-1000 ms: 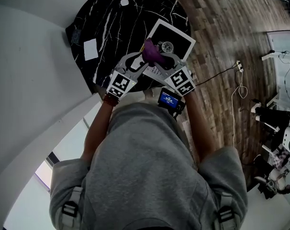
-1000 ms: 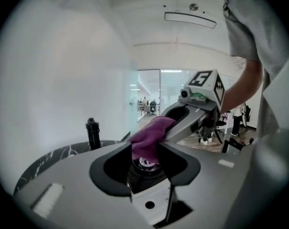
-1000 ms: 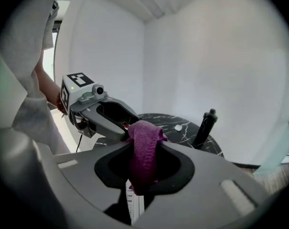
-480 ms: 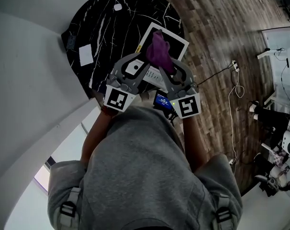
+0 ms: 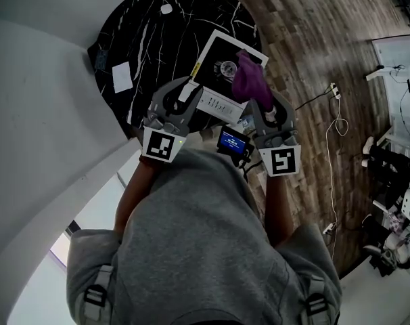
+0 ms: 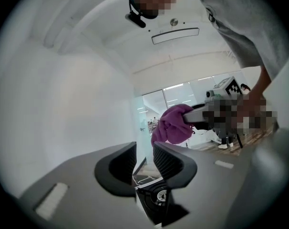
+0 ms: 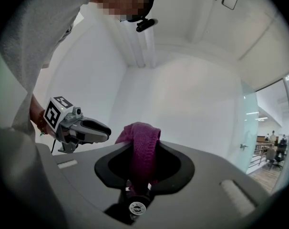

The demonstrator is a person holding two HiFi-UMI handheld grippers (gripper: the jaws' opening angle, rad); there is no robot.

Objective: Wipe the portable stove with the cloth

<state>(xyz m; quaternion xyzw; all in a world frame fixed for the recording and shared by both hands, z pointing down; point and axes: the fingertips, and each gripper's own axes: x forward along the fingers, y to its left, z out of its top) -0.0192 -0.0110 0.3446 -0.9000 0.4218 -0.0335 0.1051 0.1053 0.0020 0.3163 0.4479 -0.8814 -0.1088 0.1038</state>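
Here's our tally: two grippers in play, the left hand-held gripper (image 6: 144,159) and the right hand-held gripper (image 7: 143,150). We count one purple cloth (image 5: 249,80), just the one. One portable stove (image 5: 215,54), and on it we see a single round burner (image 5: 230,66). One round black bench (image 5: 151,32) carries it. On that bench we spot two white items: one flat card (image 5: 122,78) and one smaller white piece (image 5: 166,9). One small blue screen (image 5: 233,143) too.
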